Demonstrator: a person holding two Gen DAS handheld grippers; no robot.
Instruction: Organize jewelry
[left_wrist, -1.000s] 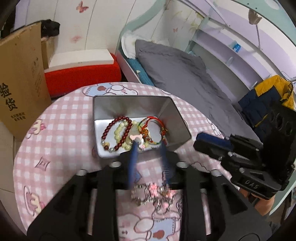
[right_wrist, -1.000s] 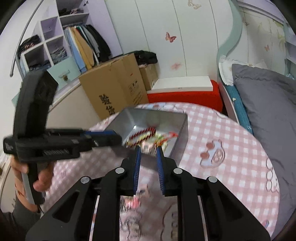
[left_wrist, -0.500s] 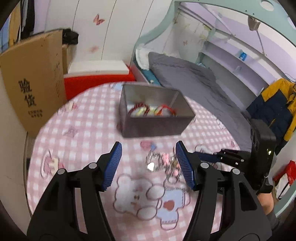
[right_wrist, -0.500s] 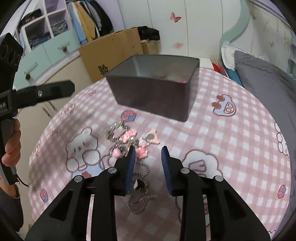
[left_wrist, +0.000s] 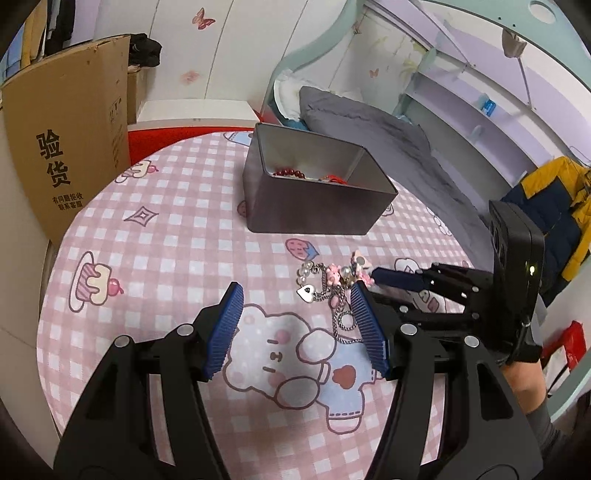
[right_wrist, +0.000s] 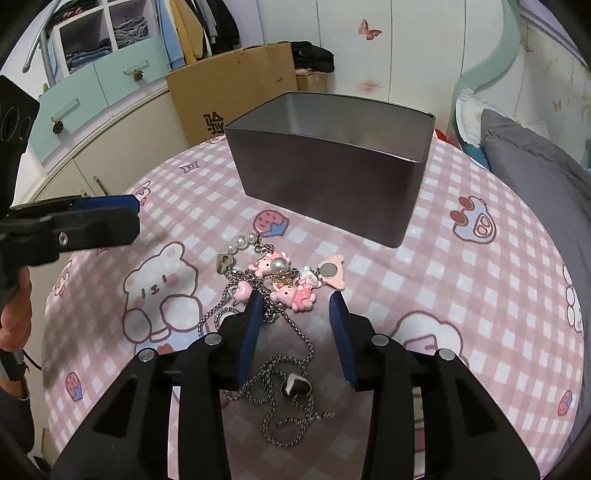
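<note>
The right gripper (right_wrist: 295, 306), fingers spread and empty, hovers over the tangled charm necklace (right_wrist: 280, 284) on the surface, near the metal tin (right_wrist: 332, 192). The left gripper (left_wrist: 295, 325) gapes wide, empty. Pinching one chain could drag the whole knot.

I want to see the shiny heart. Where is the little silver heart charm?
The silver heart charm lies on the pink checked tablecloth, at the left edge of the tangled chain pile, in front of the metal tin and beside the pearls.
</note>
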